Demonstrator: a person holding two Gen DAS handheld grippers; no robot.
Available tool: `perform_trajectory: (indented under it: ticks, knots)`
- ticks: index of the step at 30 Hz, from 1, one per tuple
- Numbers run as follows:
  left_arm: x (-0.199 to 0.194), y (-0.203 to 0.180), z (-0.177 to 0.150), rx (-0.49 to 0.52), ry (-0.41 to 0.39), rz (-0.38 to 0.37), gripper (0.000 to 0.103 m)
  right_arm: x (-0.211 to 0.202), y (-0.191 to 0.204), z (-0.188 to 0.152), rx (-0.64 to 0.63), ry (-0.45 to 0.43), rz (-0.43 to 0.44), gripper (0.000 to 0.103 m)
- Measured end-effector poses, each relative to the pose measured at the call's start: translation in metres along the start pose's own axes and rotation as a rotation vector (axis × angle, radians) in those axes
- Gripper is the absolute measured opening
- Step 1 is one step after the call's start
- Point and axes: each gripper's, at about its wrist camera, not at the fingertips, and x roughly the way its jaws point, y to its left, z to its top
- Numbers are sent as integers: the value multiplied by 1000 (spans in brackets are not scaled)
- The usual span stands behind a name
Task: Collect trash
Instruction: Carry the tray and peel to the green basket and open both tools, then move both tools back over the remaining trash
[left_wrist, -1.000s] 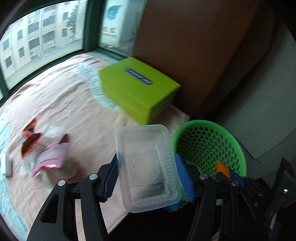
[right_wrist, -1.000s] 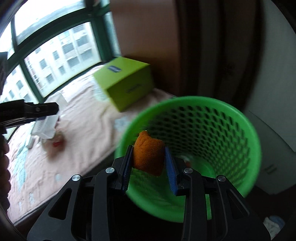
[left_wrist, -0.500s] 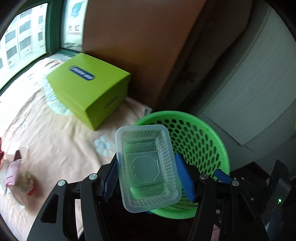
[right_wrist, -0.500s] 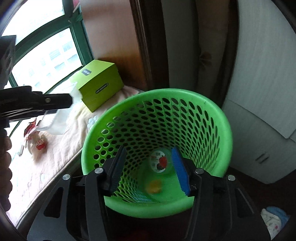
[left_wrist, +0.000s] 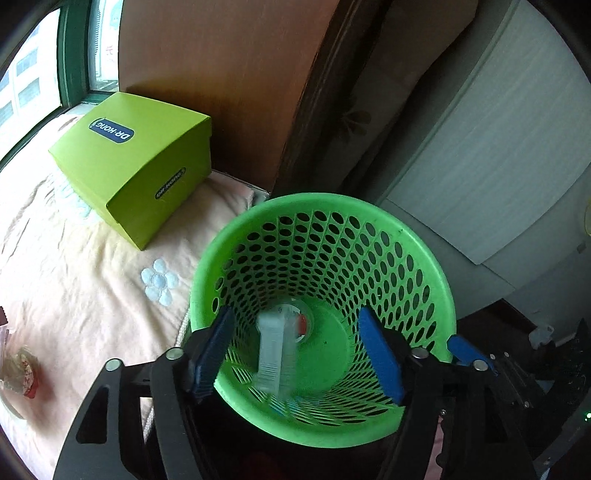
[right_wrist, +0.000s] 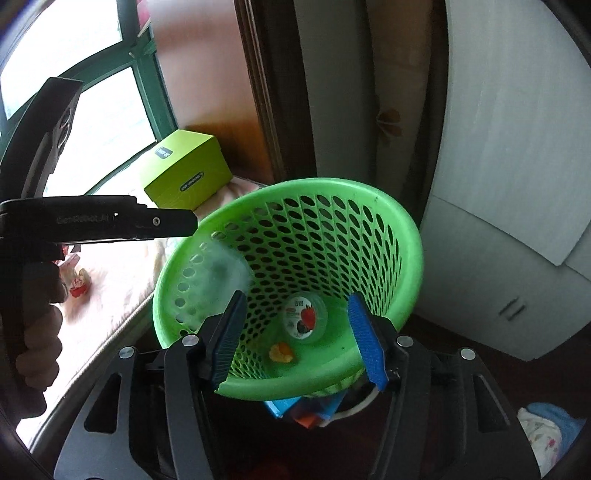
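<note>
The green mesh basket stands beside the bed and fills both views. My left gripper hangs over it with its jaws opening. The clear plastic tray is free of the pads and falls, blurred, inside the basket; in the right wrist view the tray is a pale smear at the left rim. My right gripper is also over the basket, jaws opening, nothing between them. On the bottom lie a jelly cup and an orange scrap. A hand holds the left gripper at the left.
A lime green box sits on the pink bed cover against the brown board. Wrappers lie at the cover's left edge. A white cabinet stands behind the basket. A bundle of cloth lies on the dark floor.
The left gripper swung right over the basket and let go of the clear tray, which now drops in. The right gripper released the orange scrap, which landed on the basket's bottom.
</note>
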Motion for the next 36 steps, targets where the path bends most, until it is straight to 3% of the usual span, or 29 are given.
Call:
perform_trajectory:
  ticks: [7, 19, 36]
  knots:
    - [-18, 15, -9, 6, -25, 32, 68, -4, 12, 0, -11, -5, 23, 59]
    - [-75, 70, -38, -53, -96, 166, 77, -5, 68, 3, -77, -18, 102, 64]
    - [-155, 183, -94, -246, -182, 345, 79, 0, 168, 13, -196, -15, 265, 68]
